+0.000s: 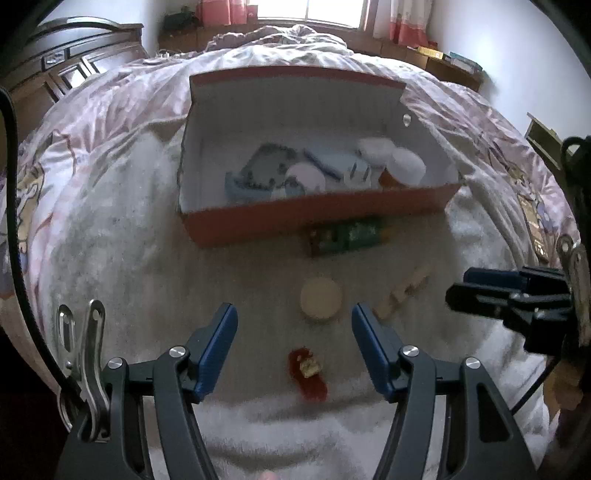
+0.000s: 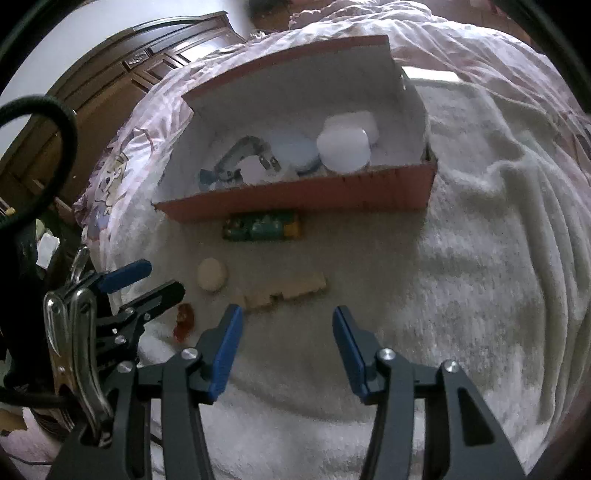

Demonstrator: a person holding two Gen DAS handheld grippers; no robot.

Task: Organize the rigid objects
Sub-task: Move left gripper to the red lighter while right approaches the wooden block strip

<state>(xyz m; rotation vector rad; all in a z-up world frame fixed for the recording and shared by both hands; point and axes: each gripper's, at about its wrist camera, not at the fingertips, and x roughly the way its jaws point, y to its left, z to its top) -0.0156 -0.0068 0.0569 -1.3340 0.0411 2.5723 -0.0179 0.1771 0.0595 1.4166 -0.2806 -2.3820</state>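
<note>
An open red box with a white inside lies on a white towel on the bed and holds several white and blue items. In front of it lie a green packet, a round cream disc, a notched wooden piece and a small red object. My left gripper is open and empty, just above the red object and near the disc. My right gripper is open and empty, just short of the wooden piece.
The white towel covers a pink patterned quilt. A dark wooden cabinet stands at the left of the bed. A window with pink curtains is at the far end. Each gripper shows in the other's view.
</note>
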